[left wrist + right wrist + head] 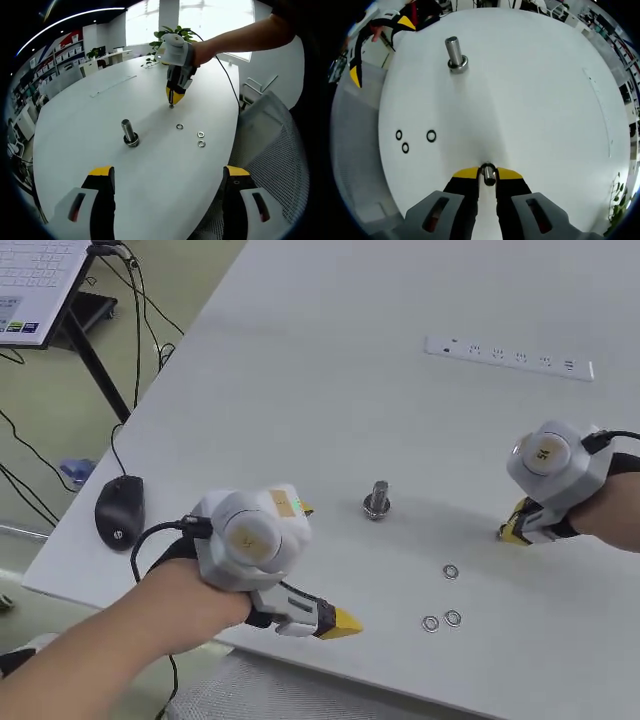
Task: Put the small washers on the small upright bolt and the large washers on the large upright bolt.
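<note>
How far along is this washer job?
Early on. The large bolt stands upright with a ring round its base. The right gripper is shut on the small bolt, holding it on the table. Three washers lie loose; the left gripper is open.

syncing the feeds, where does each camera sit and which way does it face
Head view: on the headset, looking down at the table; both forearms, left gripper, right gripper show.
Left gripper view: on the left gripper, facing large bolt and right gripper past open jaws.
Right gripper view: on the right gripper, facing large bolt over jaws shut on small bolt.
Shared: large bolt, washers.
</note>
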